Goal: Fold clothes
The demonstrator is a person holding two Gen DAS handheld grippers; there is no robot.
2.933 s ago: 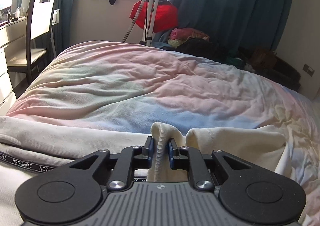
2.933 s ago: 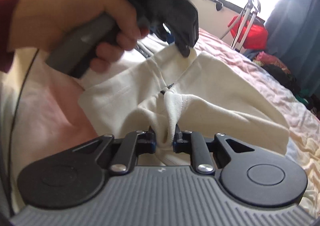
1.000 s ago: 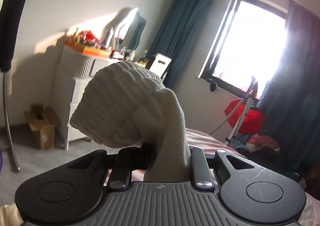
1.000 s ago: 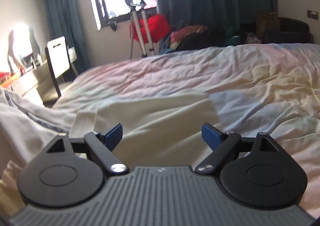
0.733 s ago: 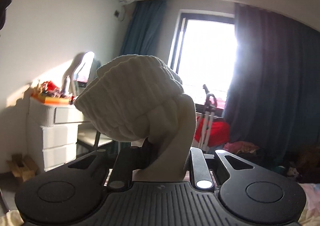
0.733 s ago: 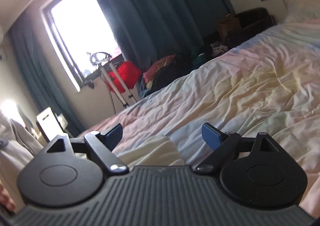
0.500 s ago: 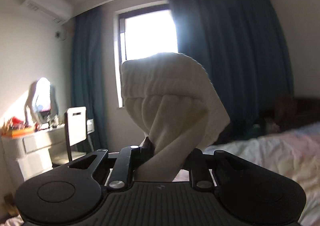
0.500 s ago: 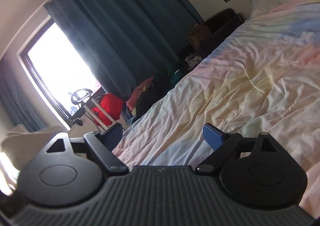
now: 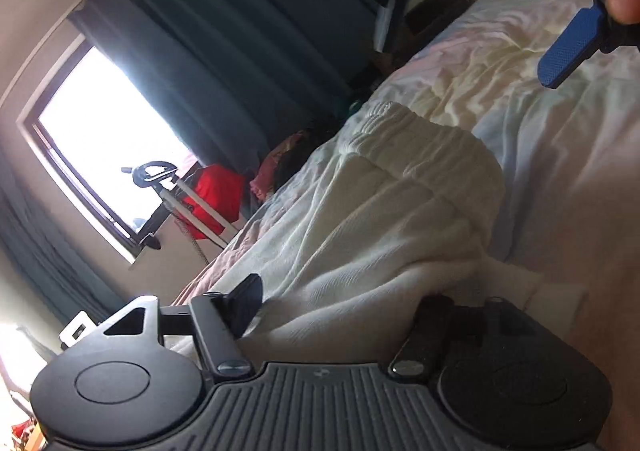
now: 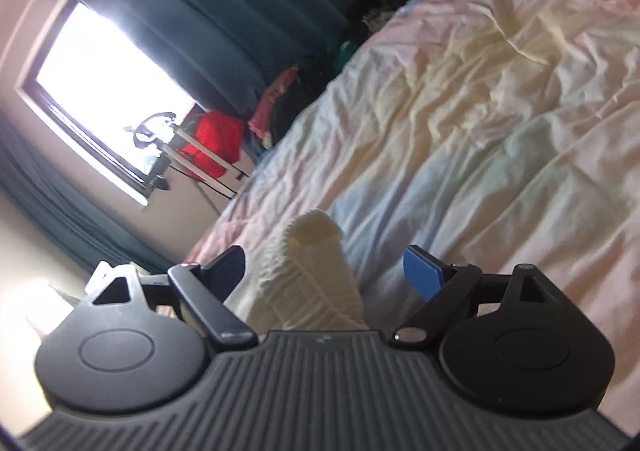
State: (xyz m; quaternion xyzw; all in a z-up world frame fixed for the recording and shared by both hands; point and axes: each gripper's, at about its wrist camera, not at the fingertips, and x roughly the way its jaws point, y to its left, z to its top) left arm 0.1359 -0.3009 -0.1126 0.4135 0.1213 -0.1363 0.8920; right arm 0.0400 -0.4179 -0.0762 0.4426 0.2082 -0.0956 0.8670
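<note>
While both tools gape, cream garment (image 9: pixel 400 211) lies between left tool (image 9: pixel 344 299) fingers, on bed (image 9: pixel 560 131).

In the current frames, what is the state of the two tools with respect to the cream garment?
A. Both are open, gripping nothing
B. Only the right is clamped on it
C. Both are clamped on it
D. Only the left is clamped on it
A. The left tool has its fingers spread with the cream garment lying loose on the bed between them, and the right tool is likewise wide open over the ribbed cuff.
</note>
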